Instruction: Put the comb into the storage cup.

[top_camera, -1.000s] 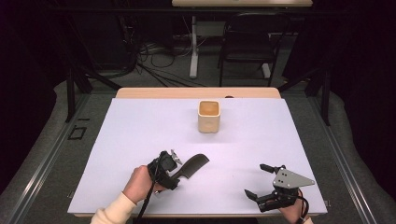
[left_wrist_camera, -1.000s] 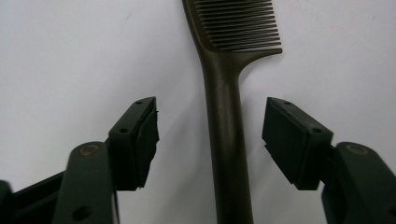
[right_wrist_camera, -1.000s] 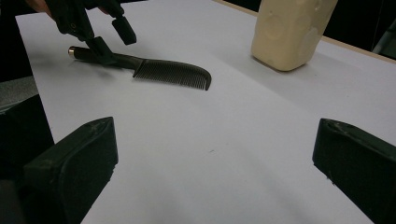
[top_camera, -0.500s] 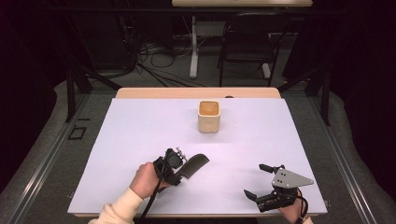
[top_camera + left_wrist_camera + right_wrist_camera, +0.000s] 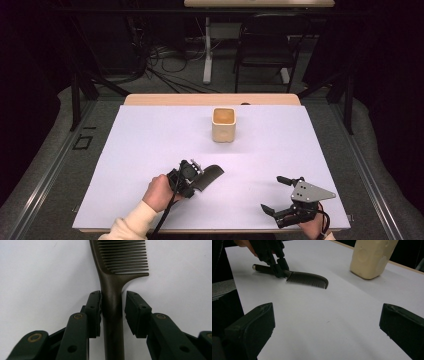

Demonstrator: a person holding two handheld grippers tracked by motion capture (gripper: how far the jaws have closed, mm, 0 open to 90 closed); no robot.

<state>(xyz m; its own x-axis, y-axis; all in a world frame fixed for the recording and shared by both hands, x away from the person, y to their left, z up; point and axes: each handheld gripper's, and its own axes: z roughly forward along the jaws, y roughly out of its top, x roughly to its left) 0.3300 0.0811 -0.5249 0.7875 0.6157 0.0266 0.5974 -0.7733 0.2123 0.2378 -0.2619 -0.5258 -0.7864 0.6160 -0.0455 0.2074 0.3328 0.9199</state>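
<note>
Dark brown plastic, smooth and faintly glossy: that is the comb (image 5: 112,302) lying flat on the white table cover (image 5: 150,140) under my left gripper (image 5: 192,176). Its round handle runs up between my two black jaws in the left gripper view, then widens into a head of fine, evenly spaced teeth that fan off to one side. The jaws have just been closing around that handle. One pad sits against it, while a thin strip of white shows between the handle and the other pad, so I call this a claw nearly drawn together with the comb between its pads, not yet a firm pinch.

From the high view, the comb lies near the front of the table, left of centre, its toothed head pointing away from my left hand (image 5: 159,192) toward the right. In the right gripper view its back curves gently and the teeth face the table's near side; the far end of the handle seems capped in a paler ring, though the view is too coarse to be sure.

My right gripper (image 5: 280,197) rests low at the front right corner, well apart from the comb, its jaws spread wide with nothing between them.

A cream, square-sided cup (image 5: 223,125) stands upright farther back, near the table's middle, well apart from both grippers.
</note>
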